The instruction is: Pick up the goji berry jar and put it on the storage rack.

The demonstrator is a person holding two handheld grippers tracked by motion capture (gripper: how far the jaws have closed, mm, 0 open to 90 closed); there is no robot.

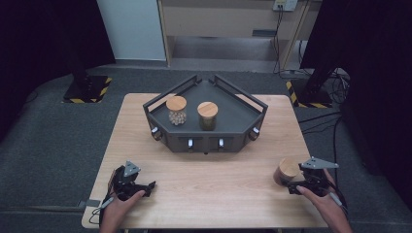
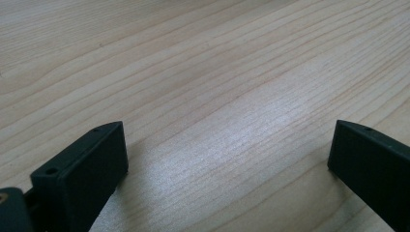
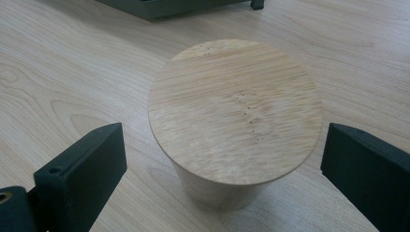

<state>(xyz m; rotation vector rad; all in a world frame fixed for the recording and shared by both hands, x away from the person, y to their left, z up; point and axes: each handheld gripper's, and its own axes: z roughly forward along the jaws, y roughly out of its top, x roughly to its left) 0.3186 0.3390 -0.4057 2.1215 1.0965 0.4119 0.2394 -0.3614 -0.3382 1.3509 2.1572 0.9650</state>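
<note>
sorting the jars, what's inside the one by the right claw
Cannot tell: the jar by the right claw stands upright, and its wooden lid covers the top, hiding its contents.

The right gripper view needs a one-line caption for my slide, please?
Open right tool flanking a wooden-lidded jar standing upright on the wooden table, not yet gripped.

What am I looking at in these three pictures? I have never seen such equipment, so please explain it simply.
A person sits at a wooden table and holds a two-jaw tool in each hand: the left gripper and the right gripper. One picture is taken from above; the other two come from cameras riding on each gripper. Farther back stands a dark tray with two wooden-lidded jars. The right gripper's open jaws stand on either side of a third jar, not yet gripping. The left gripper is open over bare wood.
</note>
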